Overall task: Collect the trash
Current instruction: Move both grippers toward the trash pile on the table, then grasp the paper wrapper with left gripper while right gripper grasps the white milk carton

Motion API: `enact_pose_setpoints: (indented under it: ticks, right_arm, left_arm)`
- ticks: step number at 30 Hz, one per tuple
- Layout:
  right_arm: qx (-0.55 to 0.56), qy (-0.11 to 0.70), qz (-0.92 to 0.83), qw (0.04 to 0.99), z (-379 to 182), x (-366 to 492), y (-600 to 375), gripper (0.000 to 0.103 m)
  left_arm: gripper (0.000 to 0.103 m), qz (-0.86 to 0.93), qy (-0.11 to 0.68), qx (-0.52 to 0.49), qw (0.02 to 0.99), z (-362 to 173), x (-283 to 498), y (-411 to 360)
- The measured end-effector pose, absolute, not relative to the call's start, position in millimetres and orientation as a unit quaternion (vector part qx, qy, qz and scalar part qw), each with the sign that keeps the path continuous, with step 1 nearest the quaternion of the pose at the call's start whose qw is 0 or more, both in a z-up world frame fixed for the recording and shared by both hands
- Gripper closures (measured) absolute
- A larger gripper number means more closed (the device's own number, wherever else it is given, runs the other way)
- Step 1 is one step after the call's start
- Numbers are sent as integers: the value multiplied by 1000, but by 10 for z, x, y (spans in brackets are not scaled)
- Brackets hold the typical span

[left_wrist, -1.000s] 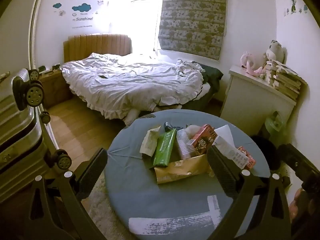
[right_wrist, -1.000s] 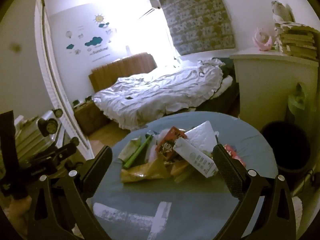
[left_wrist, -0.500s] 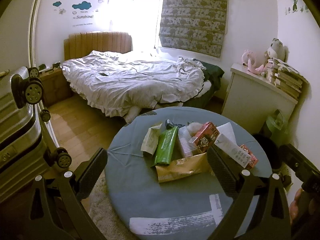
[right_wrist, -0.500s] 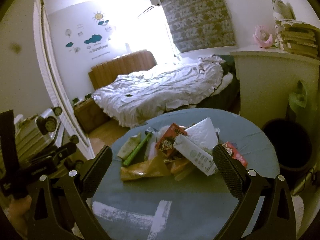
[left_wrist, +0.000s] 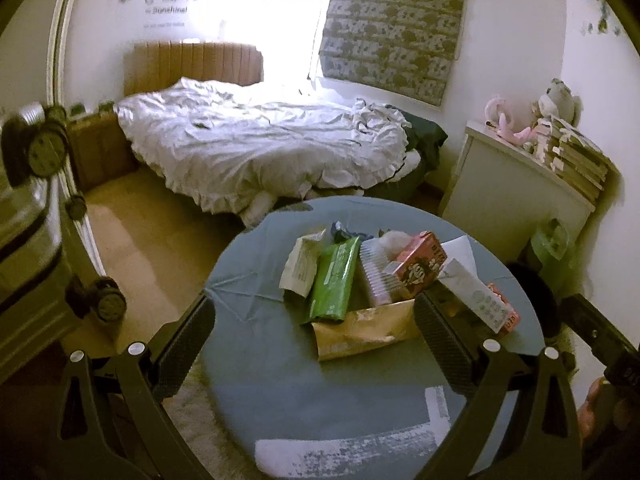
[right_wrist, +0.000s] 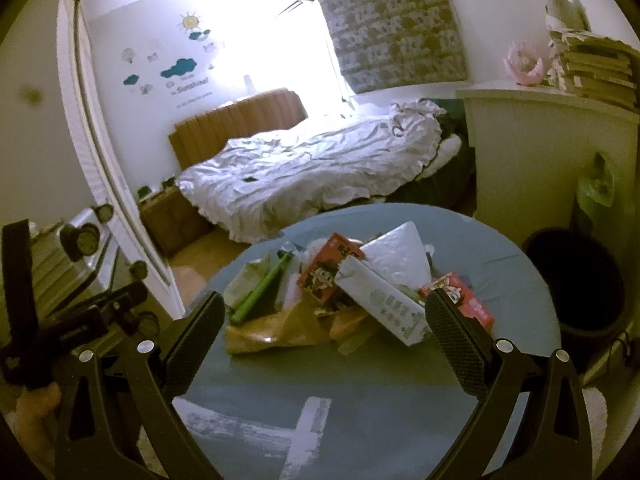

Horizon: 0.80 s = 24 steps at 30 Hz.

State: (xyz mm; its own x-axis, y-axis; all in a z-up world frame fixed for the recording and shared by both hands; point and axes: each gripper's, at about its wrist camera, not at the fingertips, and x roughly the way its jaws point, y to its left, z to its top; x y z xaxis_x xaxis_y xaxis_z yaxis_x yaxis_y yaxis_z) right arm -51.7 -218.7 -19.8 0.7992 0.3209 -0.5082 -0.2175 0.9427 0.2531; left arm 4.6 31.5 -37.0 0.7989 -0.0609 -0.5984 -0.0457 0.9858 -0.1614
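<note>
**Both grippers open above the pile of trash**

Compared with 1 second ago, we see little change: the pile sits a touch higher in both views, so both grippers have tipped slightly downward, and nothing on the table has shifted.

The round table (left_wrist: 248, 344) fills the lower middle of both views, with the bed (left_wrist: 256, 144) behind it and a white cabinet (left_wrist: 508, 200) to the right. A dark bin (right_wrist: 580, 280) stands on the floor just beside the table's right edge.

Our left gripper (left_wrist: 312, 332) has its fingers wide apart, holding and touching nothing. Our right gripper (right_wrist: 324, 328) is spread just as wide and is also empty. Both hang over the near side of the table, short of the pile.

The trash lies heaped in the far half of the table. A yellow bag (left_wrist: 360, 328) lies nearest us, its long axis running left to right. Behind it a green packet (left_wrist: 334, 276) points away from us toward the bed. A white box (right_wrist: 380, 304) rests on top of the heap, slanting from upper left down to lower right in the right wrist view. A red carton (left_wrist: 420, 264) leans beside it, and a small red box (right_wrist: 464, 304) lies at the right edge of the heap, just beside the right finger in the picture.
</note>
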Motion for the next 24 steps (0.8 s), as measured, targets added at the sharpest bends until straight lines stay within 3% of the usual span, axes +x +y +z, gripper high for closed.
enact_pose_setpoints:
  ticks: [17,24]
  right_arm:
    - [-39,312,136,940,-564,409,-1804,4]
    - [-80,371,122,917,-945,773,-1869,6]
  left_arm:
    - [5,-27,386,-79,919,-922,823,464]
    - [5,-31,407,-85,909,-1103,1271,596]
